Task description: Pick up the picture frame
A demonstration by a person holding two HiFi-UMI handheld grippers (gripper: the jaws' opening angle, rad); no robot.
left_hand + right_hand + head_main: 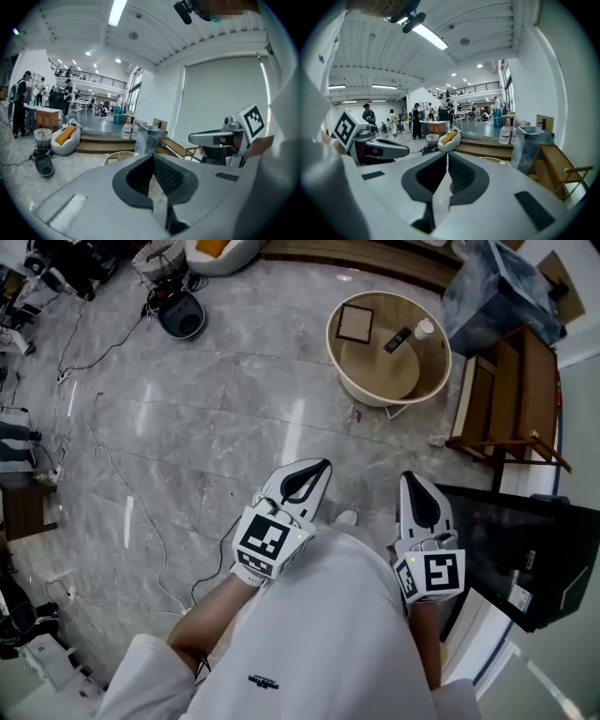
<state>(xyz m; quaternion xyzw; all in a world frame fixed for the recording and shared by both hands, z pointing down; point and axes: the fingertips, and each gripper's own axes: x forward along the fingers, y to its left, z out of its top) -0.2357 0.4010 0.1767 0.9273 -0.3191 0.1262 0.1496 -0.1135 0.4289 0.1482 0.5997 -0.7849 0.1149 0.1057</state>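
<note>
Pre-reach: left tool (pixel 319 467) and right tool (pixel 411 479) both clenched, empty.
Walk to 12 o'clock; picture frame (pixel 355 323) lies flat on table (pixel 331 341), so open wide, pinch edge.

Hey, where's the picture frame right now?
The frame lies flat on the round table, upper right of centre in the head view, on its left side beside a dark remote.

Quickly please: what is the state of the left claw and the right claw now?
Left claw: closed, holding nothing.
Right claw: closed, holding nothing.
</note>
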